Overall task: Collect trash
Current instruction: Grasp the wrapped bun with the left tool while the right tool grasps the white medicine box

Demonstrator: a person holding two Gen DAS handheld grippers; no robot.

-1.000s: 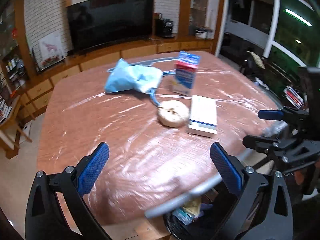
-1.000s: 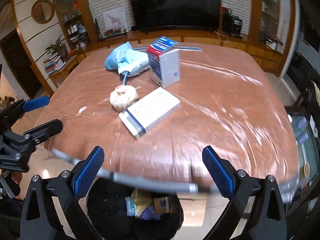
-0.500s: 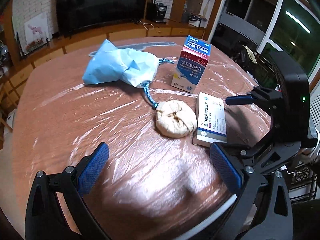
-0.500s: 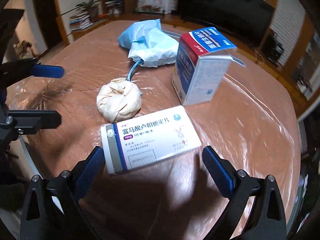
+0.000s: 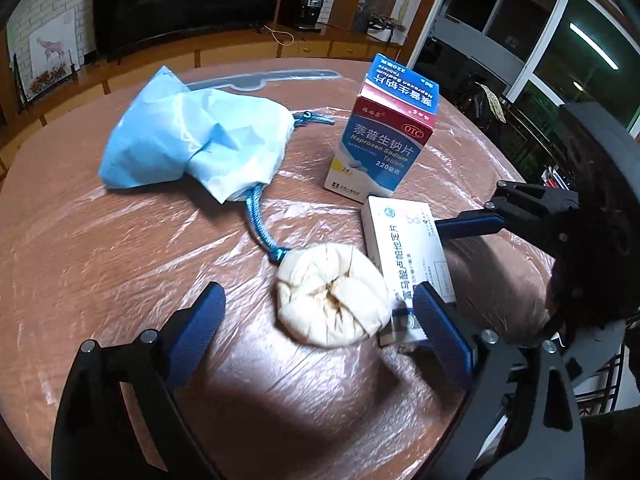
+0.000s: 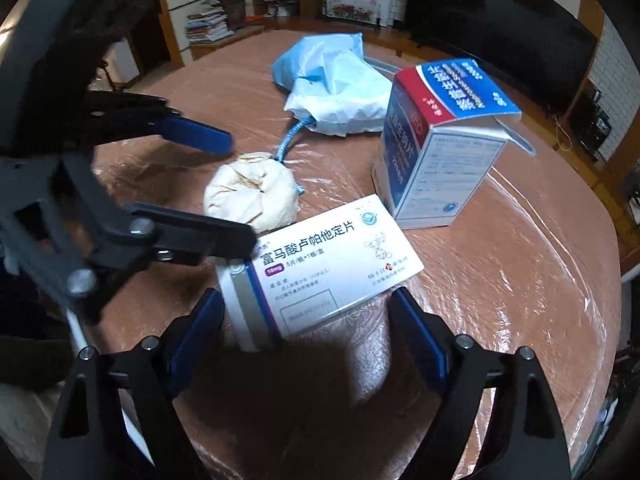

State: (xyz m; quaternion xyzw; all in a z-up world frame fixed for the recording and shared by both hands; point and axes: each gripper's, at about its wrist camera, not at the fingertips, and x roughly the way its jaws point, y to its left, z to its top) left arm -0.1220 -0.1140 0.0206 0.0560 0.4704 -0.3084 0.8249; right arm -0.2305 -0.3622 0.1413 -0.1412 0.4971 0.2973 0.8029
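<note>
Both grippers have closed in from the table edge. Left gripper brackets the crumpled wad, right gripper the flat box (jaws wide, nothing gripped); pickups imminent.

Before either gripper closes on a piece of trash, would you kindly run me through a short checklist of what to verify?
1. Left gripper open, jaws wide apart: ok.
2. Crumpled paper ball lies between the left gripper's fingers: ok.
3. Right gripper open, with the near end of the flat white box between its fingers: ok.
4. Left gripper's right finger clear of the flat white box: not ok, it overlaps the box's near end.
5. Blue cord free of the ball: cannot tell, its end meets the ball.
6. Bin within reach: cannot tell, none in view.
</note>
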